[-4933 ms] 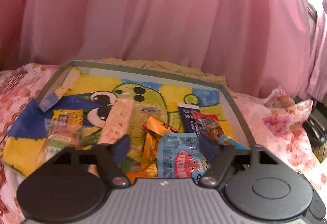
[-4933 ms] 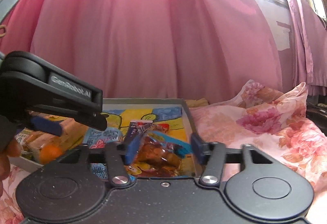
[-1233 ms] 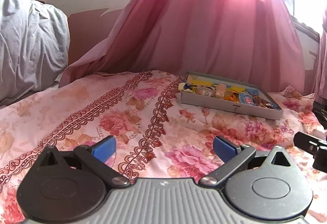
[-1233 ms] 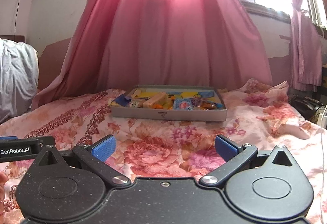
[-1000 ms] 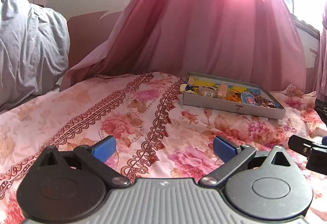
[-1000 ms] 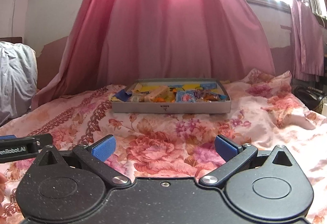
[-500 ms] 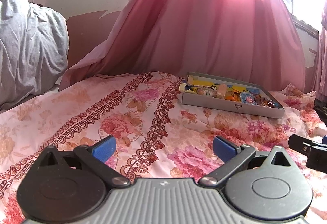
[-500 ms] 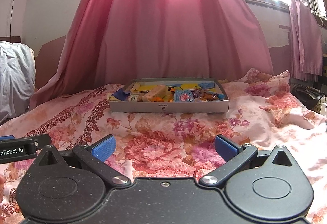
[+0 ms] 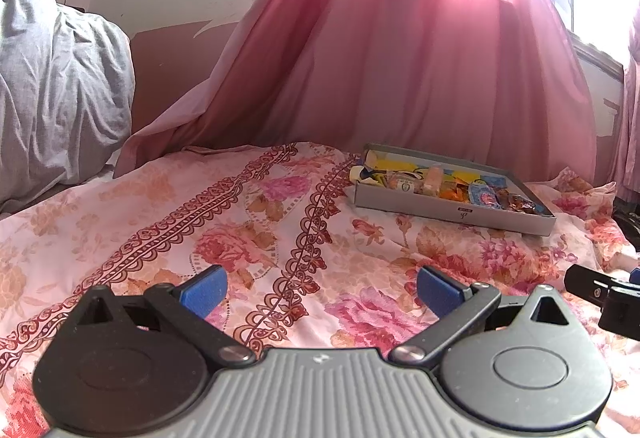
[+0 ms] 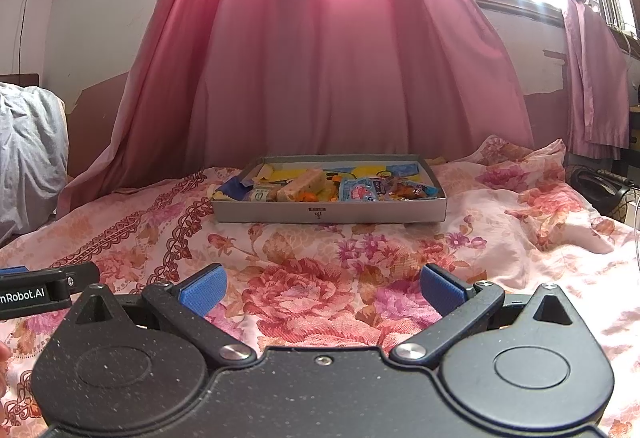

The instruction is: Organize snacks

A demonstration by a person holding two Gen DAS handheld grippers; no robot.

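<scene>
Both tools, left tool [image 9: 318, 288] and right tool [image 10: 320, 288], hover with fingers spread apart and empty over the floral bedspread [image 10: 360, 254]. The snack packets [image 10: 332, 188] lie inside the grey tray [image 10: 320, 214], well ahead. The sorting looks finished (no loose snacks visible); any next move would need a fresh approach to the tray.

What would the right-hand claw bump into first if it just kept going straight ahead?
Probably the floral bedspread just ahead, if the right gripper is angled down at all. Held level, it would likely reach the near wall of the gray snack tray beyond. Depth is hard to judge through this lens.
</scene>
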